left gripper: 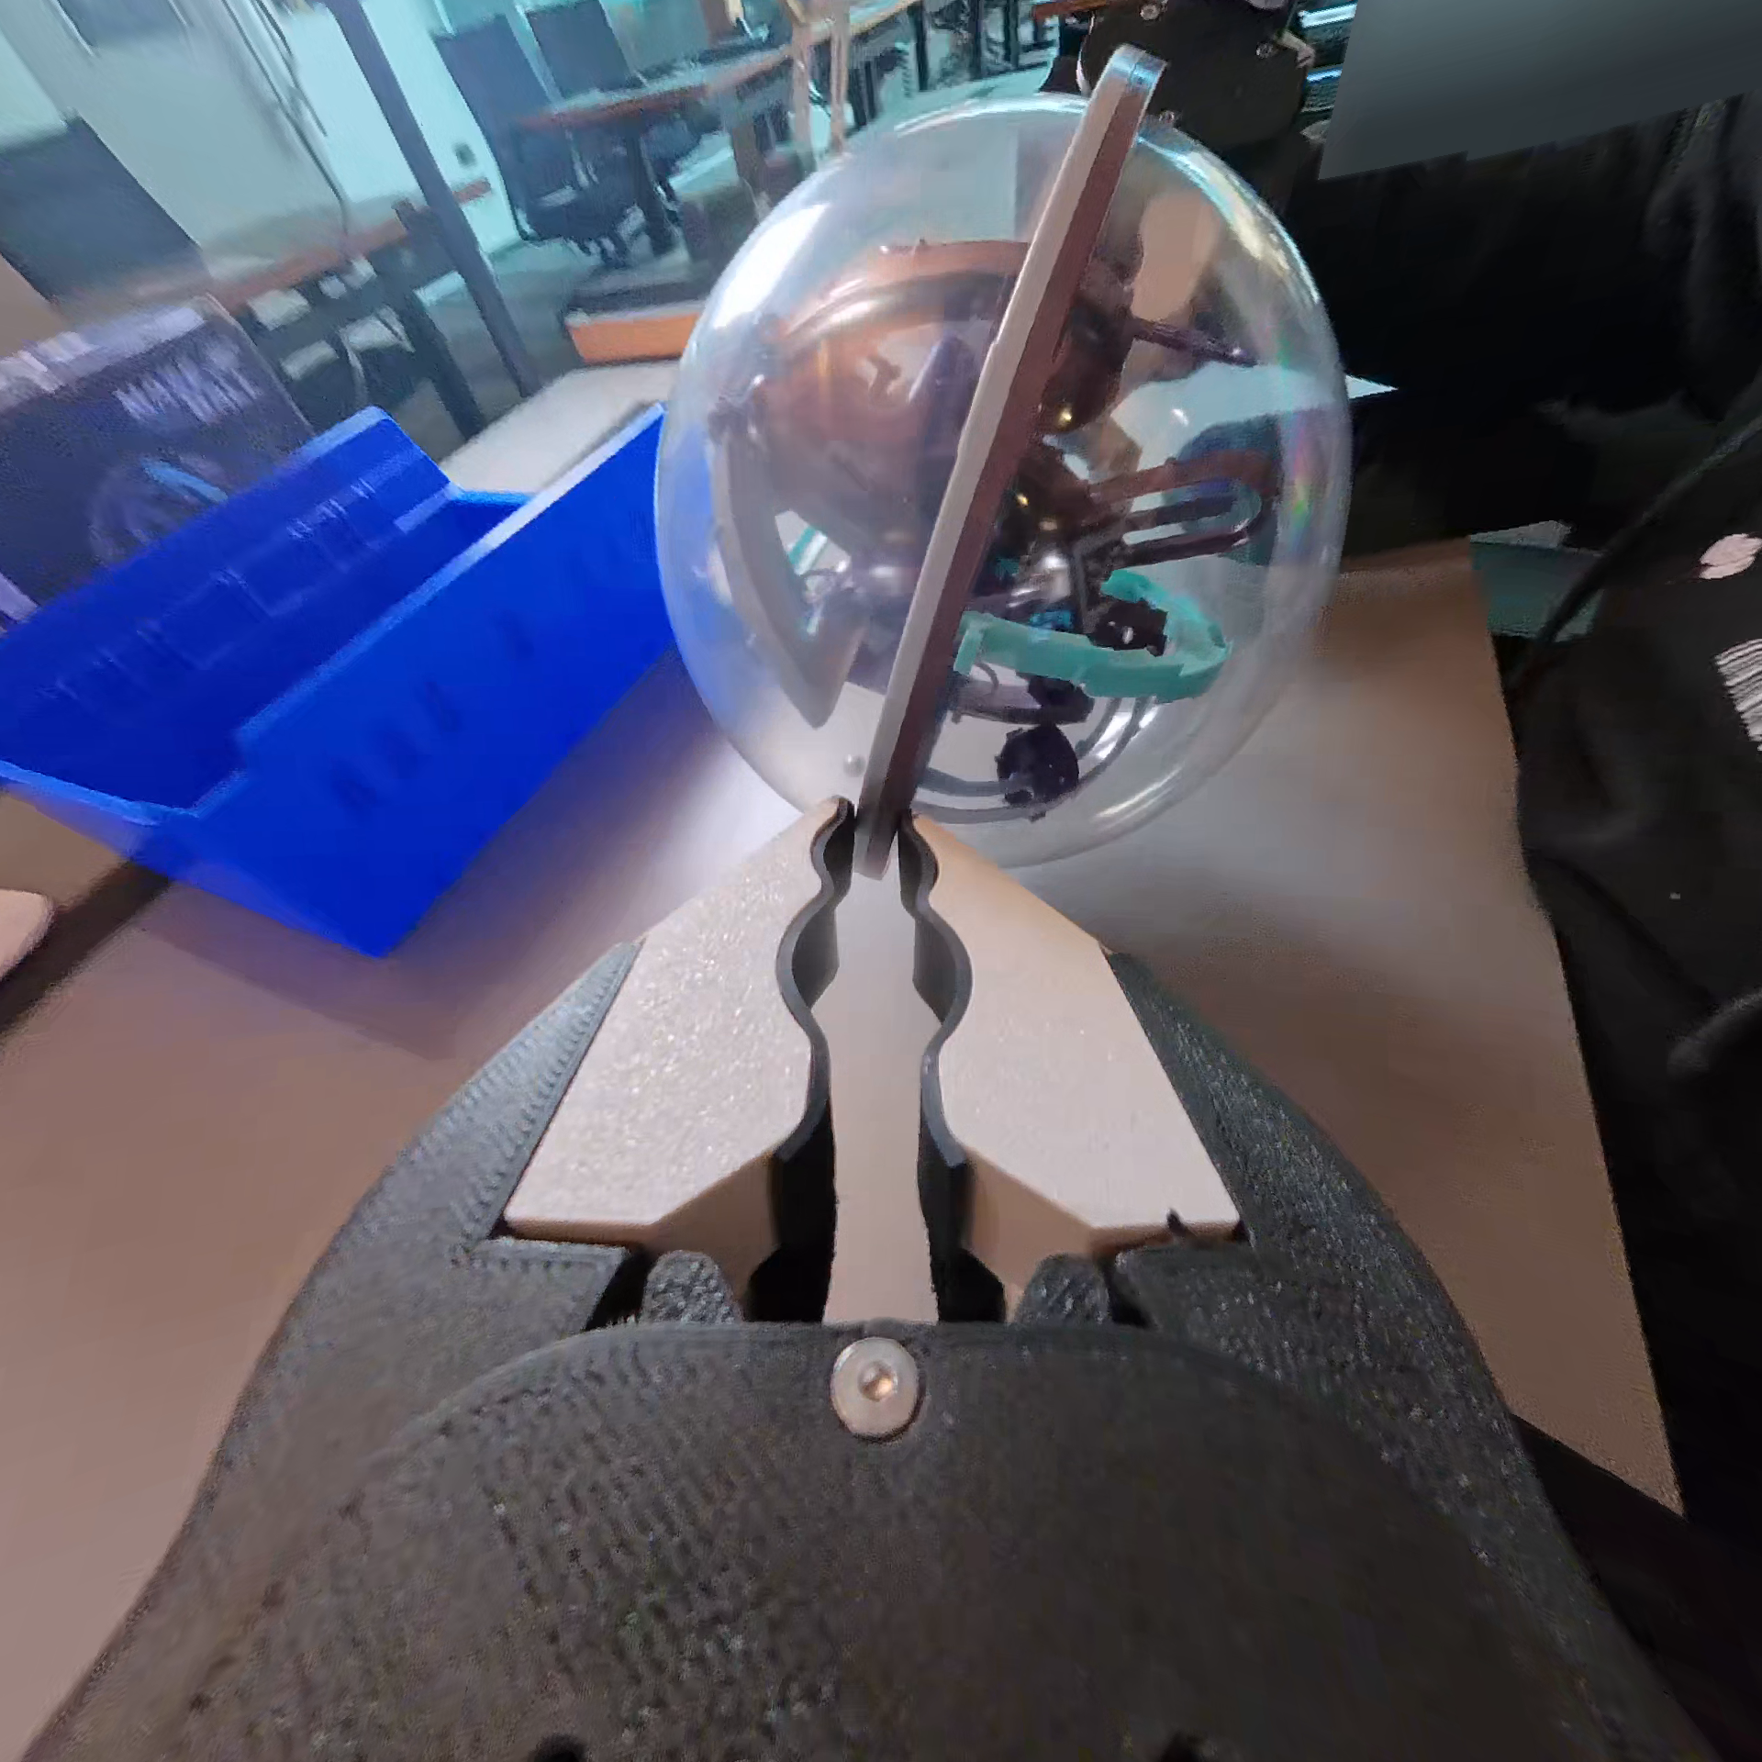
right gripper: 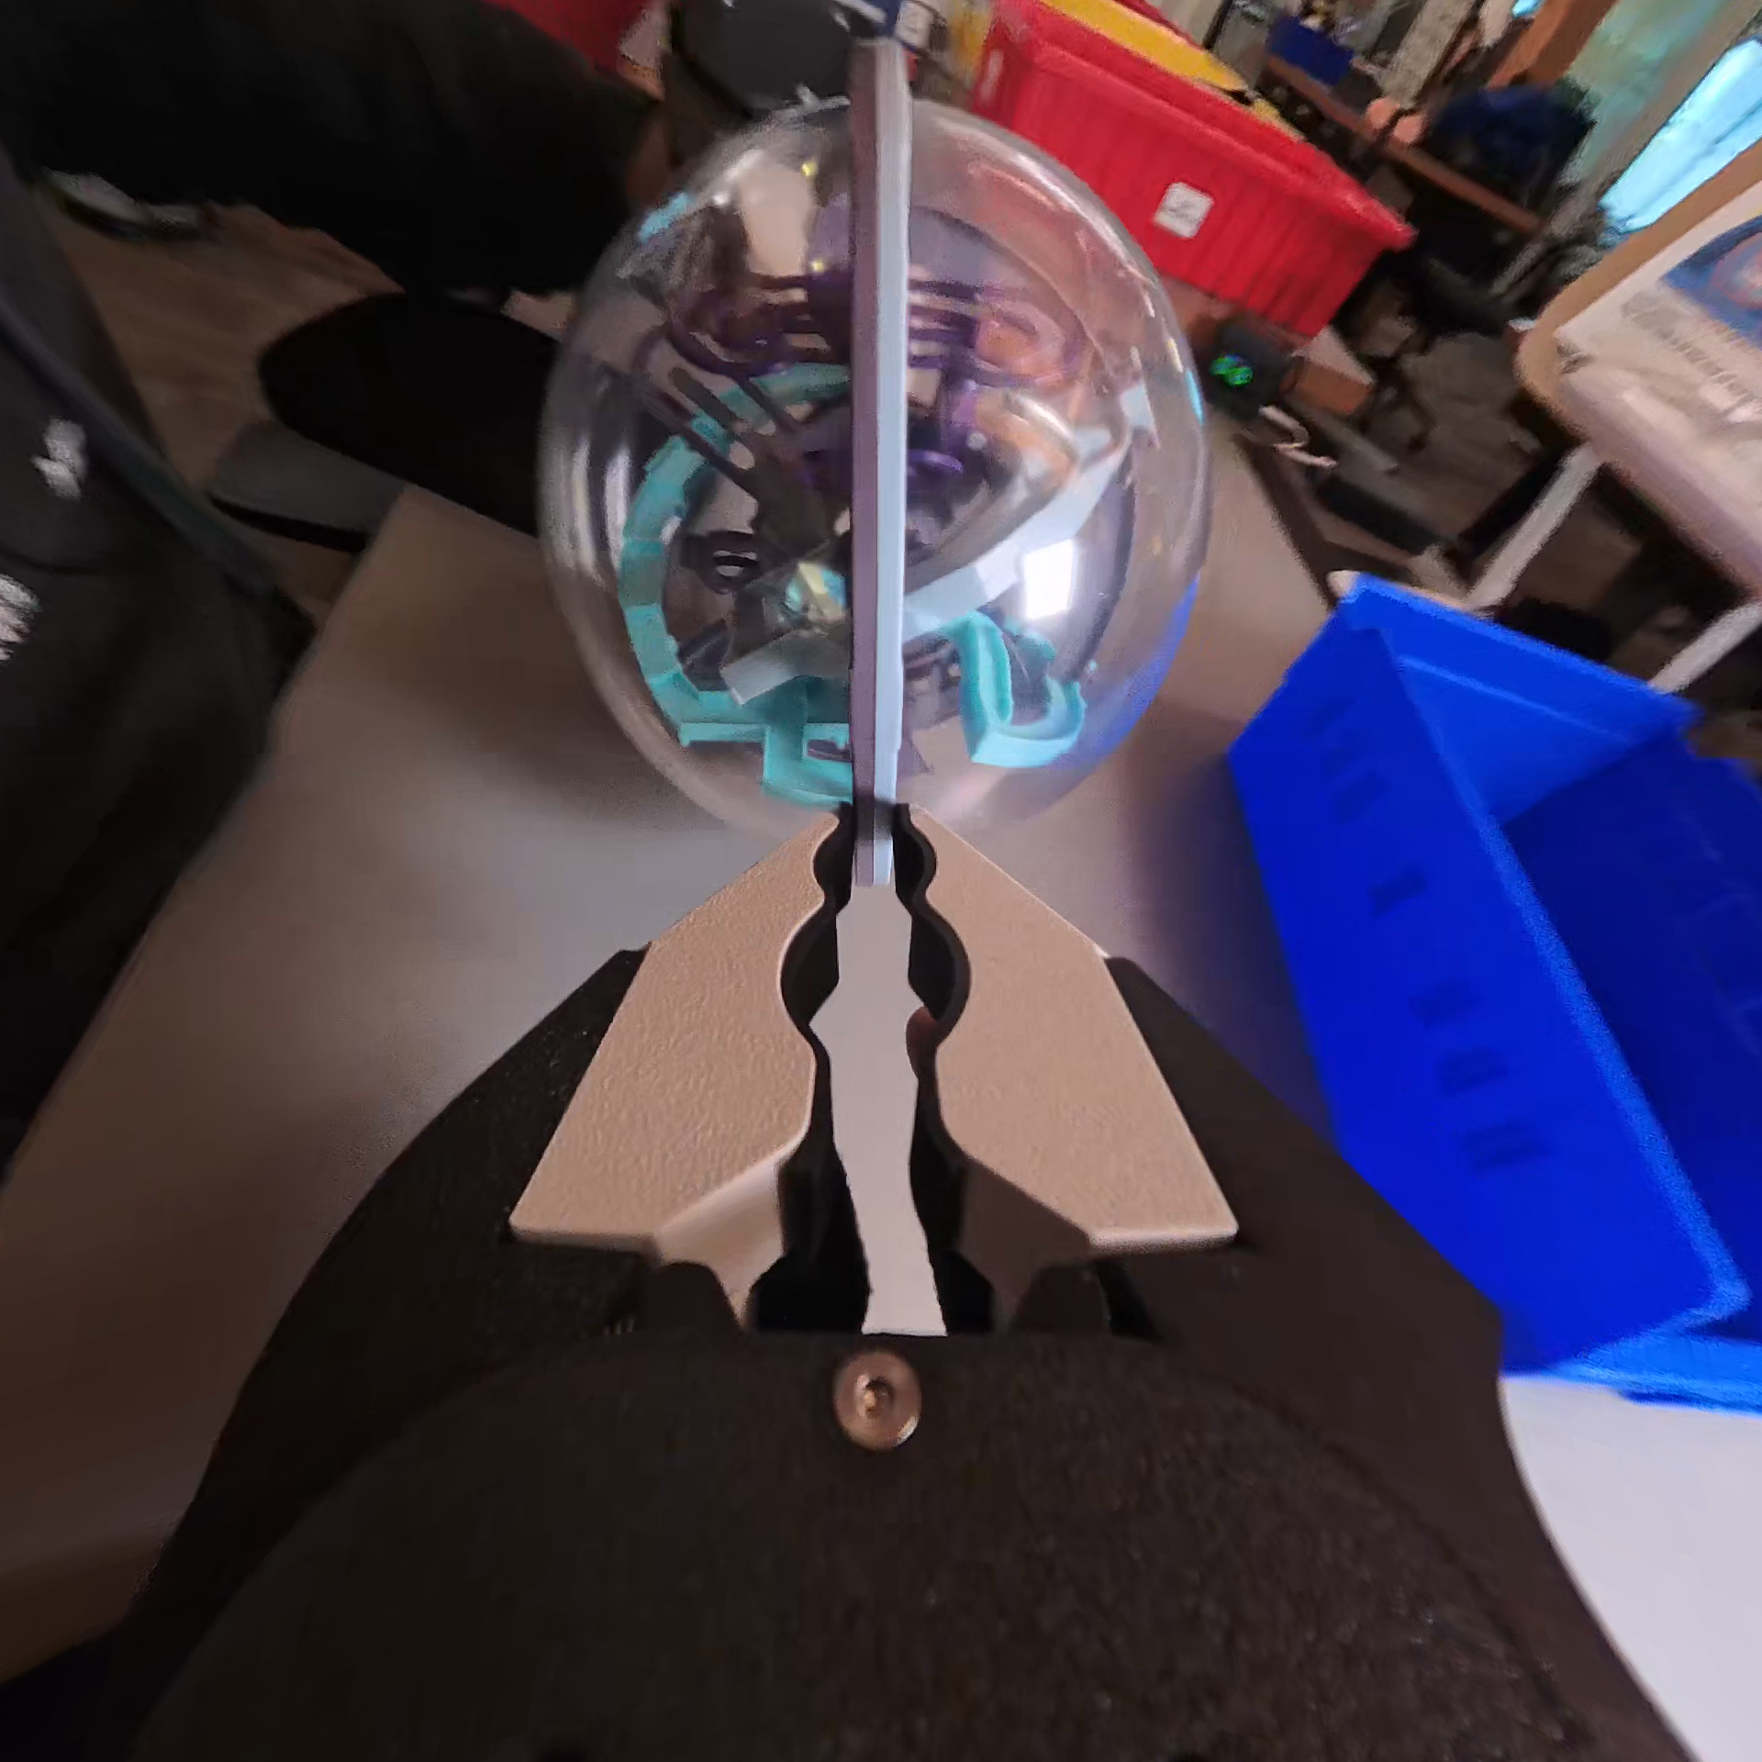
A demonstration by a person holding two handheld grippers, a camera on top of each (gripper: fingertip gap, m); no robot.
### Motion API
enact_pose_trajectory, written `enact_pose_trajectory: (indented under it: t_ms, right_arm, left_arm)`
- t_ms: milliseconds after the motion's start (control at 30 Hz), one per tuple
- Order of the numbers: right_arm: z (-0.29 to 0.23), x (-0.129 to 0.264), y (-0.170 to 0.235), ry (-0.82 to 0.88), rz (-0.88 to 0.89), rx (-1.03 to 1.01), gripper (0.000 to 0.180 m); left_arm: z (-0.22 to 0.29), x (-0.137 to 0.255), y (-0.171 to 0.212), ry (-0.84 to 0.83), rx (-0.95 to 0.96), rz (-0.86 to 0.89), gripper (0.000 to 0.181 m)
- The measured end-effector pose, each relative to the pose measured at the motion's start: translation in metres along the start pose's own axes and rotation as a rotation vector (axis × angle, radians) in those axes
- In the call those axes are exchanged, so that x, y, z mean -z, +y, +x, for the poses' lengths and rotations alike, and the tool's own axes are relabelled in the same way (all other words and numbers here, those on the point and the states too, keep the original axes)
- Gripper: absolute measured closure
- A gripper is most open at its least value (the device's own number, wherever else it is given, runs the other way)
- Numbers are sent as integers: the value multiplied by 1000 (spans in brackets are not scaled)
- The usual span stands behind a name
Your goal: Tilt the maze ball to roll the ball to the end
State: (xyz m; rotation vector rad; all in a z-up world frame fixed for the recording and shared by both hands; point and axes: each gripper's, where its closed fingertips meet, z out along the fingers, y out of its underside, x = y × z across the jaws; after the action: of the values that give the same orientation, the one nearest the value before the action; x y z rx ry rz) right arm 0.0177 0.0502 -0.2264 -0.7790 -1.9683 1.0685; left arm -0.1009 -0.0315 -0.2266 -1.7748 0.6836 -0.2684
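Maze ball (left gripper: pixel 1001 477) held aloft above the table (left gripper: pixel 1239 953), clear of it; both tongs pinch its flat grey ring (left gripper: pixel 1011 448), one from each side.

Left gripper (left gripper: pixel 875 839): tips closed on the ring's edge; ring leans to the right in this view.

Right gripper (right gripper: pixel 877 844): tips closed on the ring's opposite edge; ring reads upright here.

Inside the clear shell: brown, purple and teal track (right gripper: pixel 658 534); the small rolling ball cannot be picked out with certainty, nor the end point.

Progress, judged: grasp and lift done, tilting under way; whether the ball is near the finish, cannot tell; remaining run unknown.

Blue bin (left gripper: pixel 315 667) stands on the table beside the sphere, not touching.
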Motion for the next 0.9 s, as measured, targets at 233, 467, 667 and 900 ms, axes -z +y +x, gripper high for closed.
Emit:
enact_pose_trajectory:
  t_ms: [233,467,667,900]
  right_arm:
    - [-14,25,-85,-40,264,-24,174]
    - [-21,25,-7,-136,105,-242,174]
    - [13,20,-17,-105,171,-334,174]
    - [0,9,13,-242,187,-751,174]
  left_arm:
    - [18,37,-50,50,54,302,173]
    - [10,-17,-18,141,150,170,174]
    - [-16,-7,-24,59,195,121,174]
    - [-14,-14,-20,133,373,125,174]
